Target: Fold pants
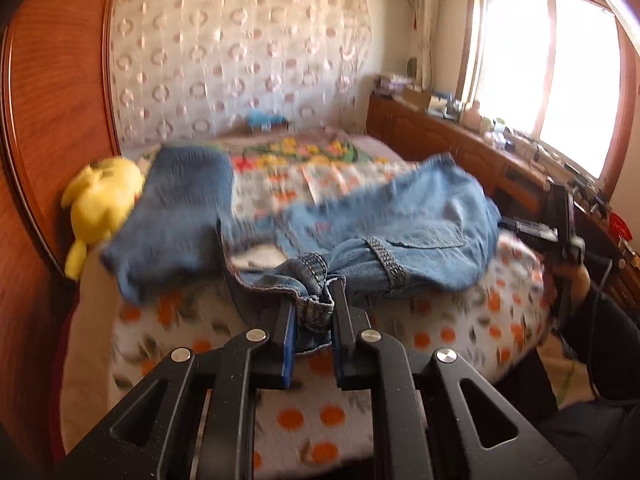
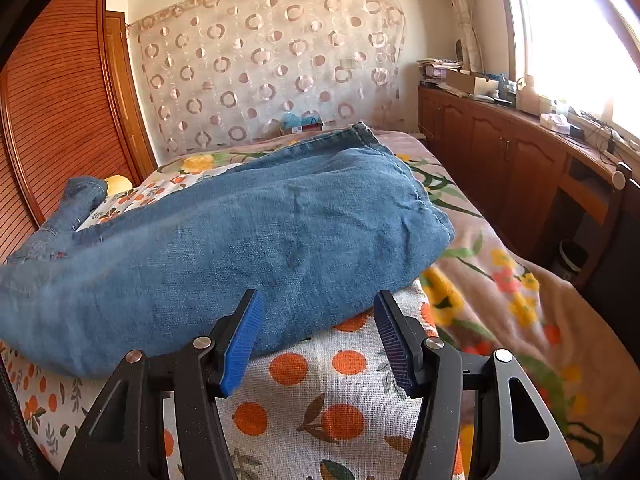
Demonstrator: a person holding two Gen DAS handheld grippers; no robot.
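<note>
Crumpled blue denim pants [image 1: 400, 220]: left tongs [image 1: 314, 312] pinch the stitched waistband hem; right tongs [image 2: 318, 336] gape wide, empty, the soft bulk just ahead.

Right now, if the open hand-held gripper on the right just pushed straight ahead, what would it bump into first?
Most likely the jeans. The right hand-held gripper stands open with nothing between its pads, and the folded denim edge lies just ahead on the orange-print blanket. Depth is hard to judge.
</note>
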